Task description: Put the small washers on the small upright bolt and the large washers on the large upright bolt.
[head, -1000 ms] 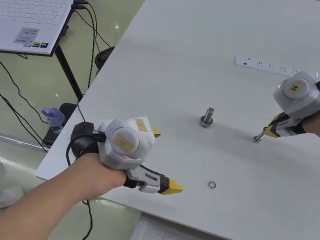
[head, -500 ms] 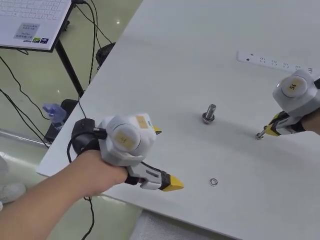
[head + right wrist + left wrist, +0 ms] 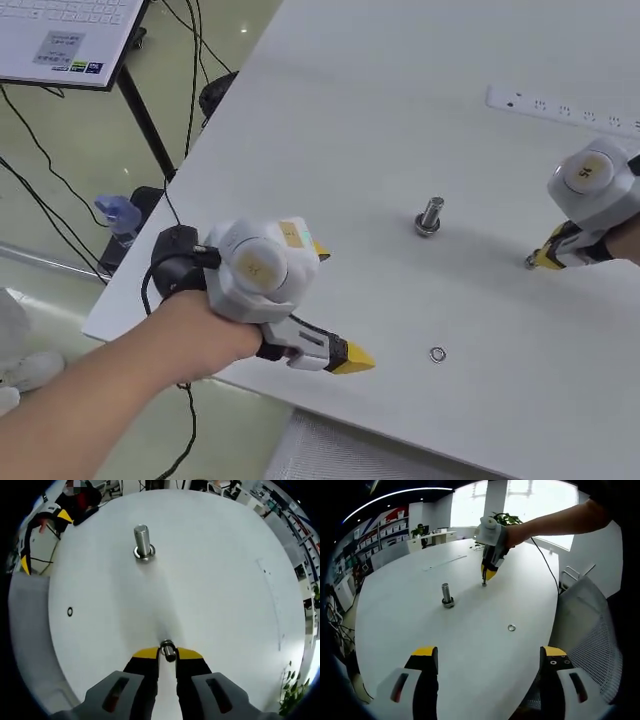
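**Right holds the small bolt, left open beside 1 loose washer**

Head view: the left gripper [image 3: 337, 305] hovers at the near edge of the surface [image 3: 400, 100], with its fingers spread and holding nothing. 1 washer [image 3: 437, 354] lies flat just past its lower yellow tip, close to that edge. The large bolt [image 3: 430, 217] stands upright mid-surface, well apart from the washer. Toward the right edge, the right gripper [image 3: 540, 260] has its tips down at the small bolt [image 3: 530, 262]. A power strip [image 3: 560, 105] lies toward the far edge.

Left gripper view: the fingers [image 3: 425, 655] stand wide open over bare surface. The washer [image 3: 511, 627] lies ahead between them, and the large bolt is further on.

Right gripper view: the fingers [image 3: 145, 655] are closed on the small bolt [image 3: 168, 650], pinching it near its top. A ring sits at the foot of the large bolt [image 3: 142, 542]. I cannot tell whether it is a washer or the bolt's head.

The step in hand looks like fetching the washer while the right gripper steadies the small bolt. Next, the left gripper would need to drop low over the washer and close on its thin rim. That is a fiddly grasp, since the washer lies flat.
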Demonstrator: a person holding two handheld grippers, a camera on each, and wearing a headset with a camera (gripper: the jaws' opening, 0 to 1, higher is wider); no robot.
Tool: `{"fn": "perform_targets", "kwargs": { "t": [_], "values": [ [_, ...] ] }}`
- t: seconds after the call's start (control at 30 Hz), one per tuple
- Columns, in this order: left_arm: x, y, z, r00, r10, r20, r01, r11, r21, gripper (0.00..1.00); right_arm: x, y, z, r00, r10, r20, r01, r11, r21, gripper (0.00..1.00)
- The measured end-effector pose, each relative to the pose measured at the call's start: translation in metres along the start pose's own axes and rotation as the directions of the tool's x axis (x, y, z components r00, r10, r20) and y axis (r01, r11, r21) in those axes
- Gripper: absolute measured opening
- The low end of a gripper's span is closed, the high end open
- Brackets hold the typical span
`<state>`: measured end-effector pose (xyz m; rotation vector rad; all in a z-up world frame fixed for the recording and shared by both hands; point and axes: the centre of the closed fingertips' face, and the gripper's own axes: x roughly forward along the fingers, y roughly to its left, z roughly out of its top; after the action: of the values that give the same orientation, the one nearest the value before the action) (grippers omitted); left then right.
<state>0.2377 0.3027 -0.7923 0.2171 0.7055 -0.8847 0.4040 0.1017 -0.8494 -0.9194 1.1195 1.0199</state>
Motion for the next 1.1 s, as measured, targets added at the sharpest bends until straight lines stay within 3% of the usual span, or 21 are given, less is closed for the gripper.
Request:
{"fn": "perform_targets", "kwargs": {
  "t": [0.33,1.1],
  "values": [
    [0.002,0.001,0.001,1.0,-0.004,0.002,0.004,1.0,-0.006,0.83,0.013,-0.006,-0.002,0.9999,0.011,-0.009,-0.011,1.0,0.002,0.12],
    [0.002,-0.001,0.003,0.9999,-0.005,0.01,0.005,1.0,-0.006,0.84,0.012,0.001,-0.003,0.9995,0.022,-0.022,-0.022,1.0,0.006,0.13]
  ]
}}
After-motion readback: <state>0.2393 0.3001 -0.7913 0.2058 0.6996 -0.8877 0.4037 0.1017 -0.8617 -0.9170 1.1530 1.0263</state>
